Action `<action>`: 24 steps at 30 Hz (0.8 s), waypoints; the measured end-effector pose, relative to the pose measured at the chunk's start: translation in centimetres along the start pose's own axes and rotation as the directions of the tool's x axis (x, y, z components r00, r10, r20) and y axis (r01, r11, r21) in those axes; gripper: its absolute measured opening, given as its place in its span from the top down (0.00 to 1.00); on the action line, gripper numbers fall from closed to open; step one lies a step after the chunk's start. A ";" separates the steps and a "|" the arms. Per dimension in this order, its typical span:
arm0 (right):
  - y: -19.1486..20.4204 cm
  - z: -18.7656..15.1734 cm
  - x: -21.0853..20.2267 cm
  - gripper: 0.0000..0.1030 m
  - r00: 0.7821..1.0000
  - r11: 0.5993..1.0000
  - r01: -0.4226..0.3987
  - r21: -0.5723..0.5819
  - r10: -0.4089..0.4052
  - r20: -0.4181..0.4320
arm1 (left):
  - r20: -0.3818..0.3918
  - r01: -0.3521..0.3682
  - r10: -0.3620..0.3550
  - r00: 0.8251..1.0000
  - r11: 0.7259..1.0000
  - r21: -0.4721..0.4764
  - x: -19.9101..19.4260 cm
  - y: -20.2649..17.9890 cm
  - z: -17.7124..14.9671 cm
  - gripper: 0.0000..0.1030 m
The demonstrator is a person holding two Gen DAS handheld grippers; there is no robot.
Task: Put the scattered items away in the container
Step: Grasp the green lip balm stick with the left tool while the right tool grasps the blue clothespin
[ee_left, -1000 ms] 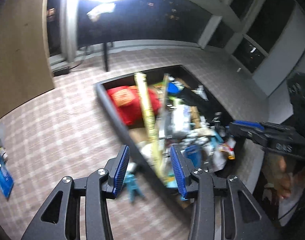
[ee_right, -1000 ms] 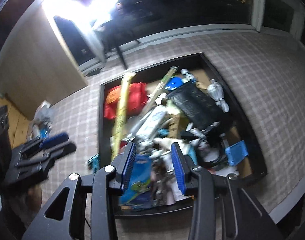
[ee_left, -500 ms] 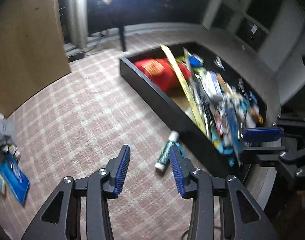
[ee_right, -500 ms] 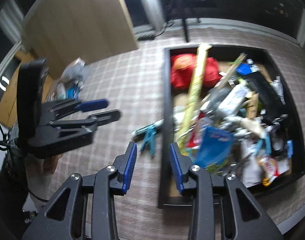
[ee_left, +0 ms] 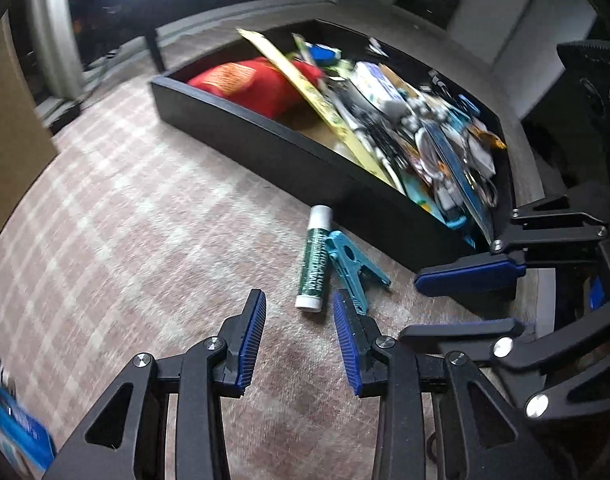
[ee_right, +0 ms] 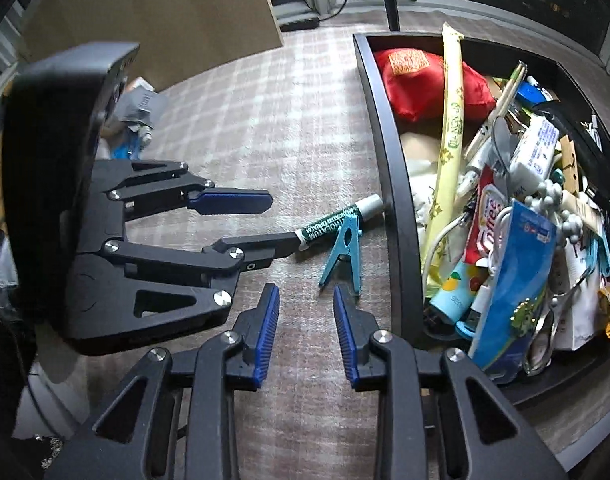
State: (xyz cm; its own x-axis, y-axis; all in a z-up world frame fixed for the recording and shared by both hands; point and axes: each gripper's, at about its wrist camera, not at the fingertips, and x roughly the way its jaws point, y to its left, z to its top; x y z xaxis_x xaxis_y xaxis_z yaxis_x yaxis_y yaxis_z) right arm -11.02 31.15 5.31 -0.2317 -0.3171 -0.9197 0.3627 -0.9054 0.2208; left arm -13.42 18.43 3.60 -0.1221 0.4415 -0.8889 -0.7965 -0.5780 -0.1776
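A green tube with a white cap and a teal clip lie on the checked cloth beside the black tray's wall. The tray is heaped with items, among them a red bag. My left gripper is open and low over the cloth, and the tube's near end sits just at its fingertips without being pressed. My right gripper points down right behind the clip. Its jaws are closing with nothing between them. The left gripper reaches the tube from the left in the right wrist view.
The tray wall stands right of both grippers. A blue packet and a grey wrapper with other small items lie far left on the cloth. A wooden panel and a dark table leg stand behind.
Both grippers have swung left from above the tray and come down to the cloth beside it. Their jaws are narrower. The tube and clip now lie close ahead.
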 end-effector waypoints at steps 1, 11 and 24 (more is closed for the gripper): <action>0.0 -0.1 0.3 0.73 1.000 1.000 0.006 0.009 -0.006 -0.002 | -0.008 0.008 -0.008 1.000 1.000 0.015 0.3 0.0 0.2 0.69; -1.2 0.0 2.4 0.75 0.997 0.989 0.081 0.127 -0.081 -0.008 | -0.047 0.013 -0.007 0.999 0.991 0.135 2.4 -0.3 1.8 0.75; -1.0 1.6 3.5 0.74 0.989 0.983 0.147 0.111 -0.147 -0.009 | -0.038 0.030 -0.025 0.999 0.991 0.130 2.5 0.5 2.9 0.85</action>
State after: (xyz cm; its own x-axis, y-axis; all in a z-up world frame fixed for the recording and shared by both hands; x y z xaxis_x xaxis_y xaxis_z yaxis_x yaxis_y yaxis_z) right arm -13.64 30.47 2.36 -0.2745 -0.1780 -0.9450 0.2226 -0.9678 0.1176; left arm -15.86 21.21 2.52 -0.0798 0.4294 -0.8996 -0.8702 -0.4703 -0.1472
